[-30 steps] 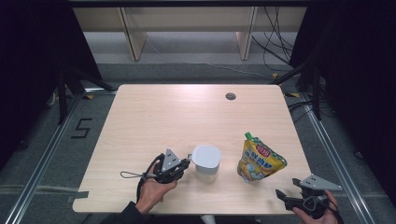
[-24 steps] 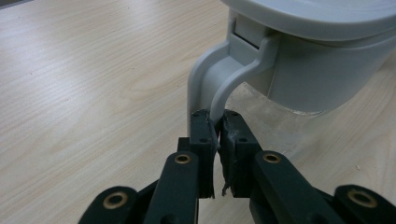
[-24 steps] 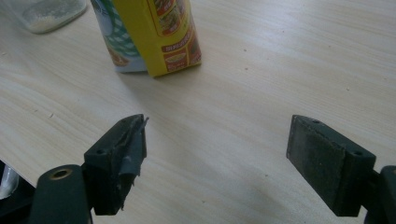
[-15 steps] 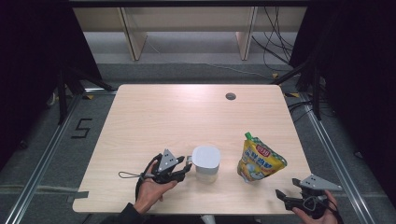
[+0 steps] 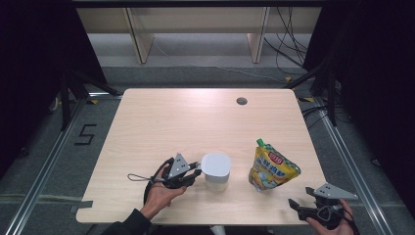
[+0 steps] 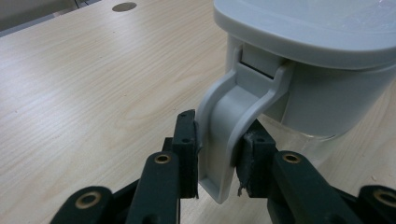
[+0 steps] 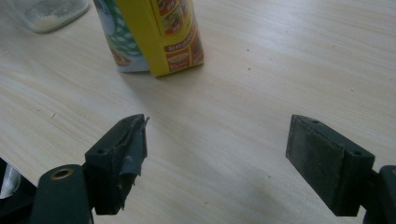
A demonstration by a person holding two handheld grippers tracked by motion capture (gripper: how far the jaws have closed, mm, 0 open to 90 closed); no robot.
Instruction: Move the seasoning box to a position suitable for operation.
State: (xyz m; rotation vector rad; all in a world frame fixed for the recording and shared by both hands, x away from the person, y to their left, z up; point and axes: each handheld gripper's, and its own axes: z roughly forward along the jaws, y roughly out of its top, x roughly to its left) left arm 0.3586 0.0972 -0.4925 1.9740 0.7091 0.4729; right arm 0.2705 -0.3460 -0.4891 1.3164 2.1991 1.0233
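From the high view: left hand-held gripper (image 5: pixel 195 170) near front edge of wooden counter (image 5: pixel 195 122), pinching side latch of grey-lidded container (image 5: pixel 216 169); container upright, front-centre of counter. Yellow spouted pouch (image 5: pixel 272 166) standing just right of container, apart from it, green cap at top. Right hand-held gripper (image 5: pixel 295 205) off front-right corner of counter, held in right hand (image 5: pixel 333 221), well short of pouch, touching nothing. Left hand (image 5: pixel 161 193) wrapped under left unit, cable looping out to the side. Round hole (image 5: pixel 241 101) far side of counter

Left gripper view: jaws pressed onto pale grey latch (image 6: pixel 231 135) from both sides, pads in contact. Latch hinged below lid (image 6: pixel 317 28), swung outward and down from container wall. Clear lower body of container behind latch, sitting on counter. Hole in counter at top left

Right gripper view: jaws spread wide, bare counter between pads. Pouch base (image 7: pixel 154 37) ahead and to upper left, resting on counter. Corner of clear container (image 7: pixel 46 14) with pale grainy contents at top left
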